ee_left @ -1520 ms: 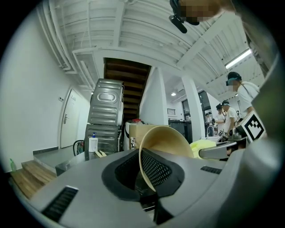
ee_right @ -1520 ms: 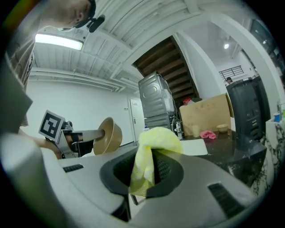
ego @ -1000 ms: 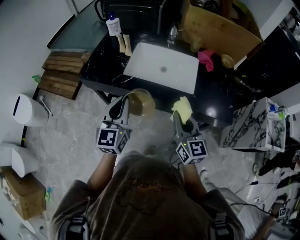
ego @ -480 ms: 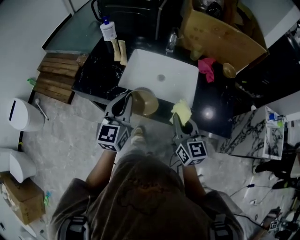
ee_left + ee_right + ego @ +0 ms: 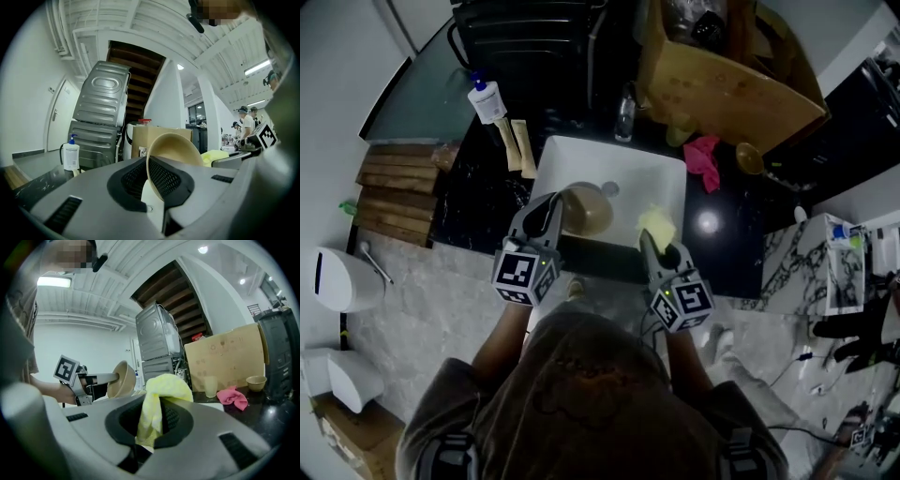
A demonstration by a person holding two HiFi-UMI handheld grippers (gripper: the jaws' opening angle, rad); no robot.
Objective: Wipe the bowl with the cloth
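A tan bowl hangs over the white sink, held by its rim in my left gripper, which is shut on it. The left gripper view shows the bowl tilted on edge between the jaws. My right gripper is shut on a yellow cloth, a little to the right of the bowl and apart from it. In the right gripper view the cloth bunches up out of the jaws, with the bowl off to the left.
The sink is set in a black counter. A soap bottle stands at the back left. A pink cloth and a small bowl lie to the right. A cardboard box sits behind. A toilet is on the floor at left.
Both grippers have moved forward from over the floor to above the sink, carrying the bowl and the yellow cloth. Their grips are unchanged.
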